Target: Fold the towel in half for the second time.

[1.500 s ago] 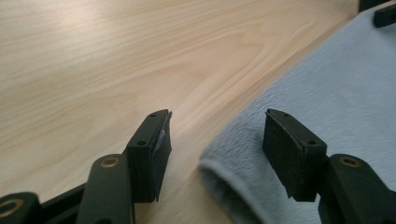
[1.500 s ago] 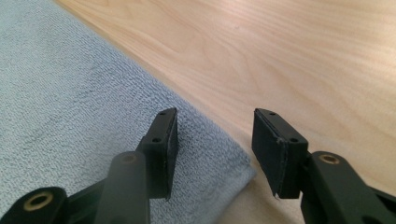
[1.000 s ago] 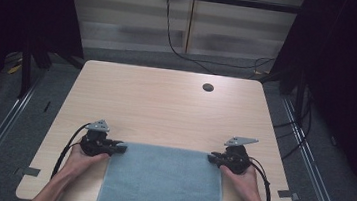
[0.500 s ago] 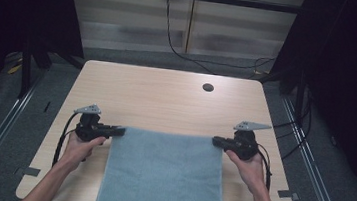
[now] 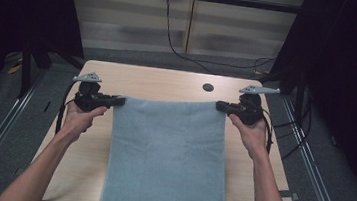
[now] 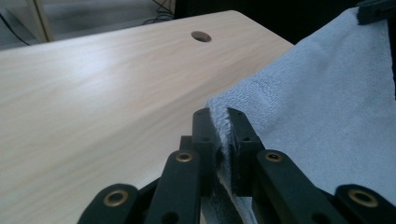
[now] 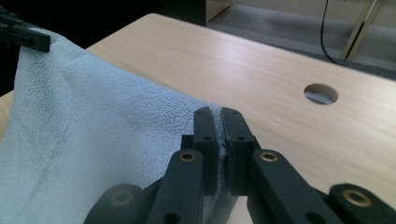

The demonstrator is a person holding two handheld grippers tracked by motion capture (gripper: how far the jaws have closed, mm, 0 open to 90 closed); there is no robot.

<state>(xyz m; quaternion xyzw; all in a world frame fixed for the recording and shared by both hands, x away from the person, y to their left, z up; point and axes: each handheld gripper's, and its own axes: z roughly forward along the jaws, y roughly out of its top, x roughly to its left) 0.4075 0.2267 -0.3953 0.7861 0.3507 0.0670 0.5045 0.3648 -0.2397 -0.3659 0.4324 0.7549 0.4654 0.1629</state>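
A light blue towel (image 5: 165, 159) hangs stretched between my two grippers, its far edge lifted off the wooden table (image 5: 168, 82) and its near part draping over the front edge. My left gripper (image 5: 120, 101) pinches the far left corner. In the left gripper view its jaws (image 6: 219, 114) have just been closing and now press on the towel (image 6: 327, 116) hem. My right gripper (image 5: 220, 105) is shut on the far right corner. The right gripper view shows the cloth (image 7: 84, 130) clamped between its jaws (image 7: 218, 112).
A round cable hole (image 5: 208, 87) sits in the tabletop near the far edge, right of centre. Bare wood lies beyond the towel. Dark curtains flank the table, and cables run across the floor behind it.
Both hands have risen and moved away from the person, lifting the towel's far edge from flat on the table into the air. The grippers stay on the corners.
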